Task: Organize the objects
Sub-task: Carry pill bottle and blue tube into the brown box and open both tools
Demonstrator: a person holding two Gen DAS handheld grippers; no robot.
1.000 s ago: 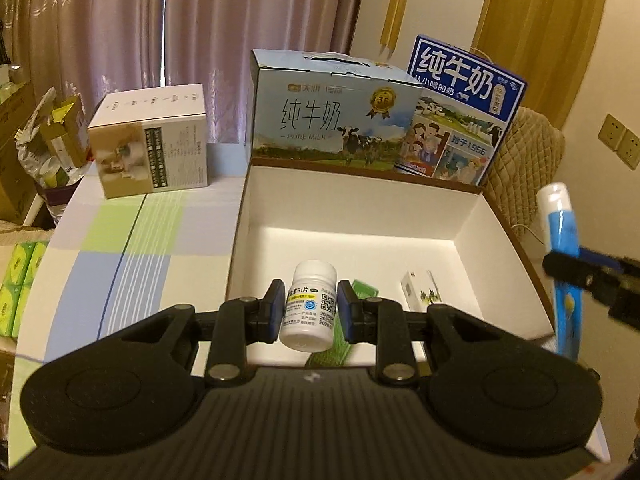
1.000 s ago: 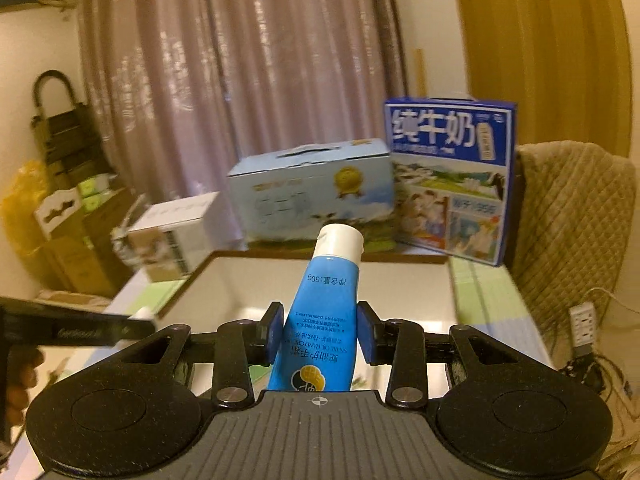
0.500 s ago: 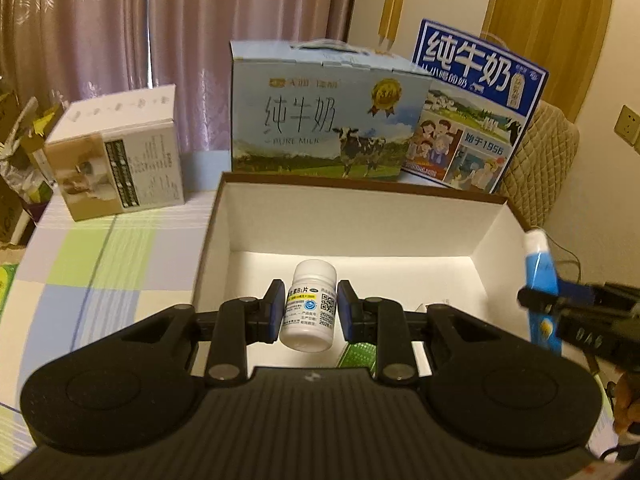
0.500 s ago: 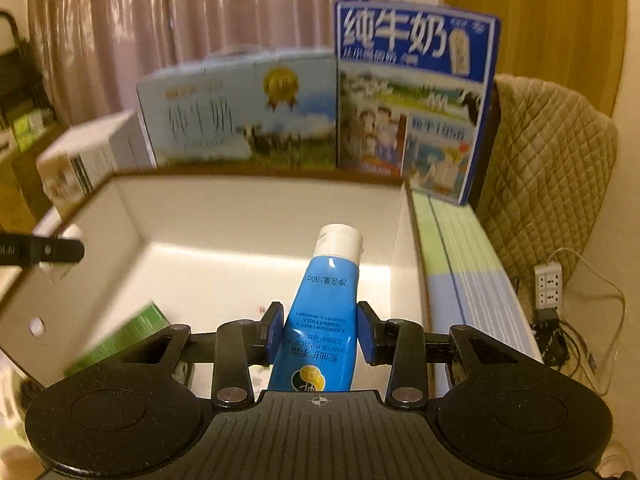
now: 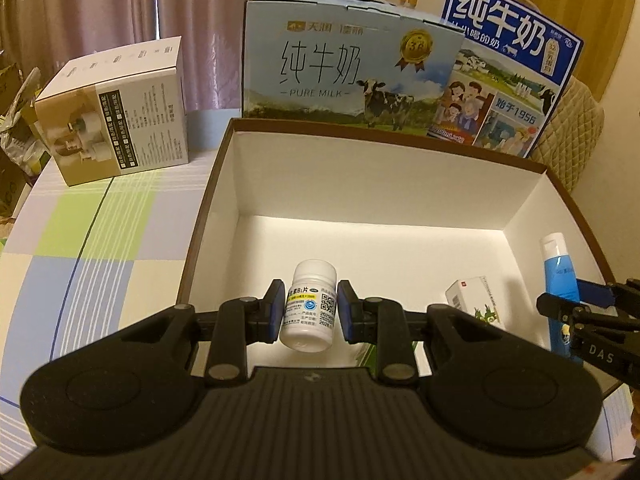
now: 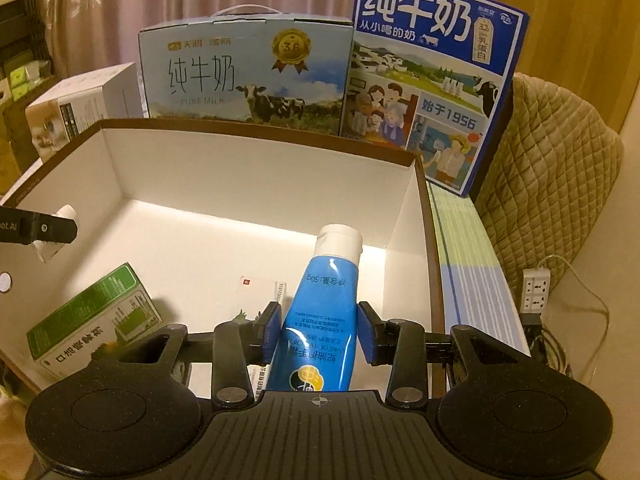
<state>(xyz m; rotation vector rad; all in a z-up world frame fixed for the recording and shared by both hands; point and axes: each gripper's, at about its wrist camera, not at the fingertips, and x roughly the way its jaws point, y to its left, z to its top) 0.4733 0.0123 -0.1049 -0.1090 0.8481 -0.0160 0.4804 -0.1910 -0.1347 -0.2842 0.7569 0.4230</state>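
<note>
An open white box with a brown rim lies on the checked tablecloth. My left gripper is shut on a small white pill bottle, held upright over the box's near left floor. My right gripper is shut on a blue tube with a white cap, cap pointing away, low inside the box by its right wall. The left wrist view shows that tube at the right edge. The right wrist view shows the bottle at the far left. A green carton and a small white carton lie in the box.
Two milk cartons stand right behind the box. A white appliance carton sits at the table's back left. A quilted chair back and a power strip are beyond the table's right edge.
Both grippers have come down and forward towards the box. The tube went from above the near rim to inside the box, by the right wall. The bottle now hangs lower over the floor.
</note>
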